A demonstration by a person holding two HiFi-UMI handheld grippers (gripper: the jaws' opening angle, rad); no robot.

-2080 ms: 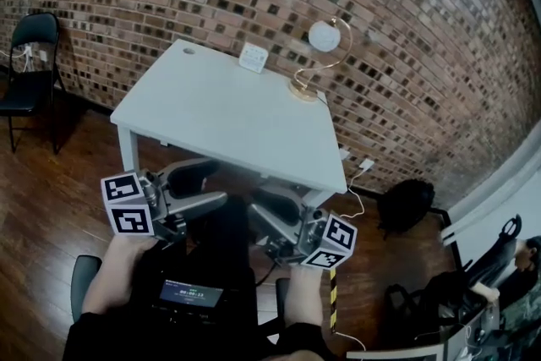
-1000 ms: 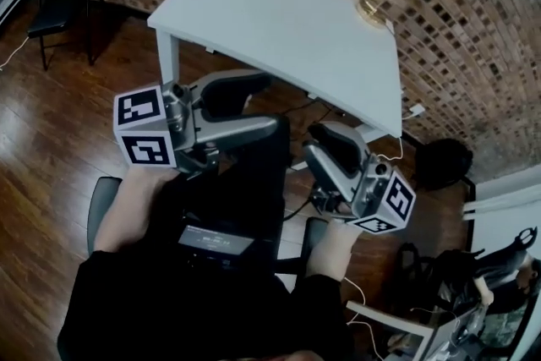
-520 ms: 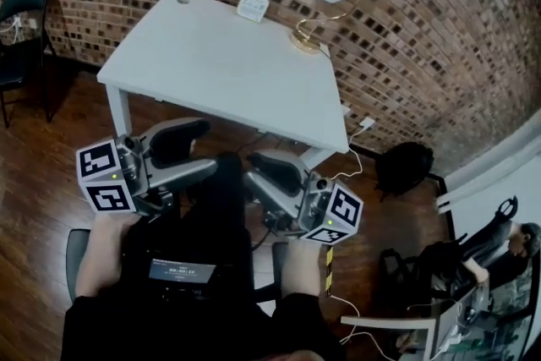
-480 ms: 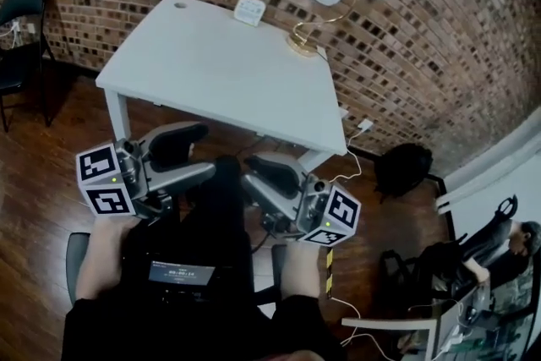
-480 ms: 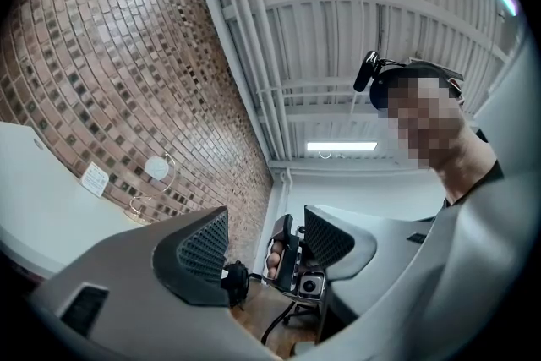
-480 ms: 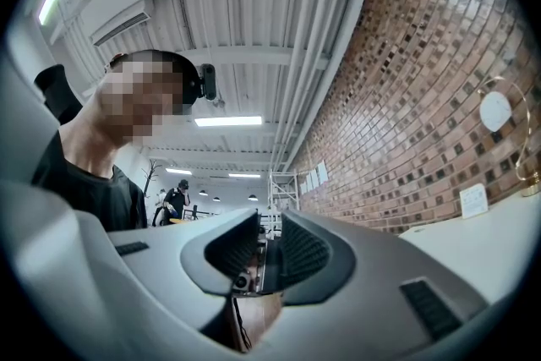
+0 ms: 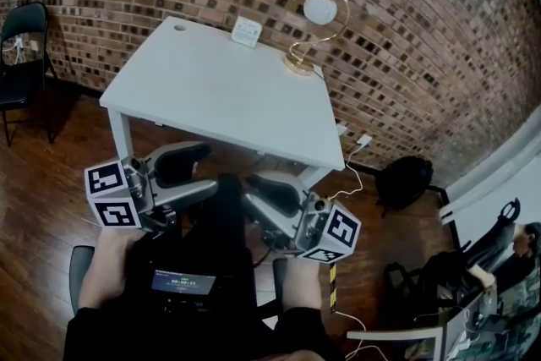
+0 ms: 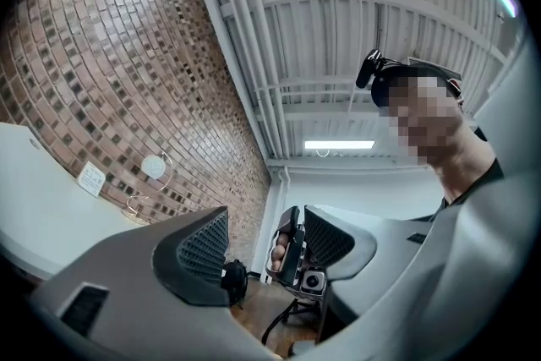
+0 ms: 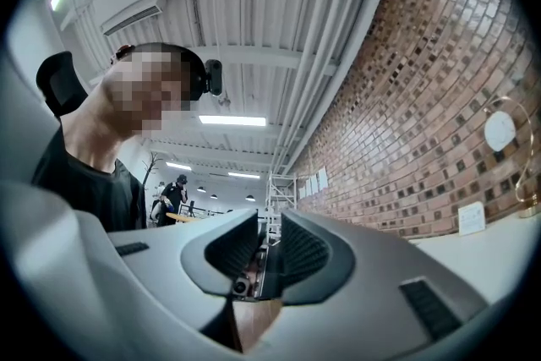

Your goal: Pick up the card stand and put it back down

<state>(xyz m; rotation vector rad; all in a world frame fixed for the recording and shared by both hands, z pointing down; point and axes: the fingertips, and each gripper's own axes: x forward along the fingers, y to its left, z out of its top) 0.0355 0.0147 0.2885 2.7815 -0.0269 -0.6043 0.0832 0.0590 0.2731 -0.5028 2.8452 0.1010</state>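
Left gripper (image 7: 203,171) and right gripper (image 7: 254,197) hover short of the white table (image 7: 220,101), jaws parted and empty; what looks like the card stand (image 7: 246,31) sits untouched at the far edge near a lamp (image 7: 319,9), so pickup and set-down both remain.

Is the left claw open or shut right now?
Open. The left claw has its jaws well apart, with nothing gripped between them.

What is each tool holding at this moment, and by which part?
Nothing is held. The left tool and the right tool are both open and empty; the card stand sits on the table.
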